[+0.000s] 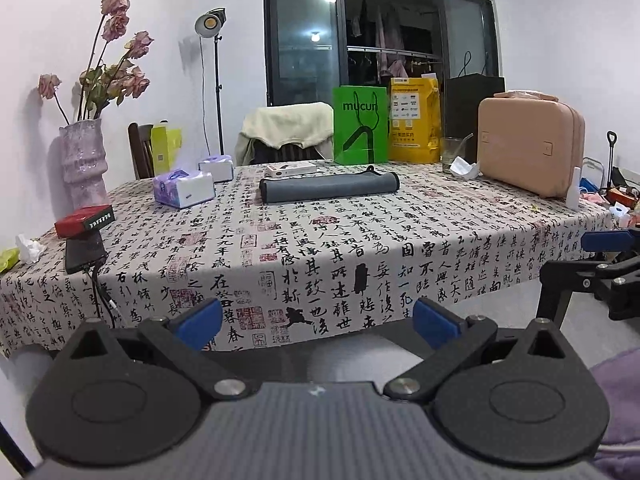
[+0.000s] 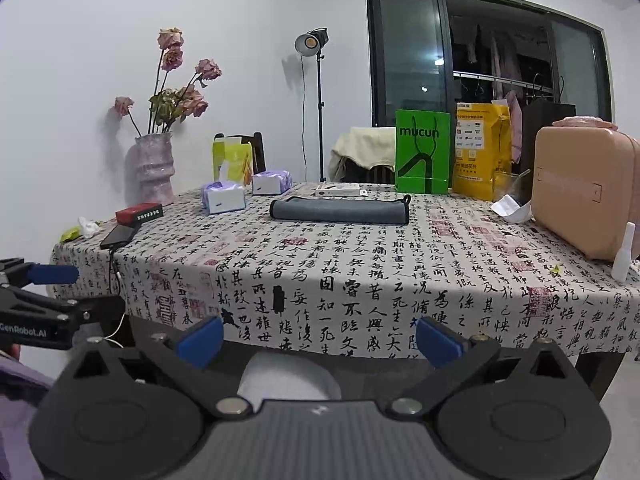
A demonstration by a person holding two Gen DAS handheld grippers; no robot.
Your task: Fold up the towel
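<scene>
The grey towel (image 1: pixel 329 188) near the bench's (image 1: pixel 400 248) far edge looks soft, light and limp, best pinched at its corners by the left gripper (image 1: pixel 318 320) and right gripper (image 2: pixel 320 338), both open and empty.

Item inspected: one grey towel (image 1: pixel 329 187) (image 2: pixel 340 210) with a dark stitched border. It lies flat on the patterned tablecloth (image 1: pixel 320 240), toward the far side of the table, near mid-width. Condition: already folded into a long, narrow rectangle, its length running left to right; it appears to be several layers thick, though the layers cannot be counted. A small dark loop projects at its far right corner.
</scene>
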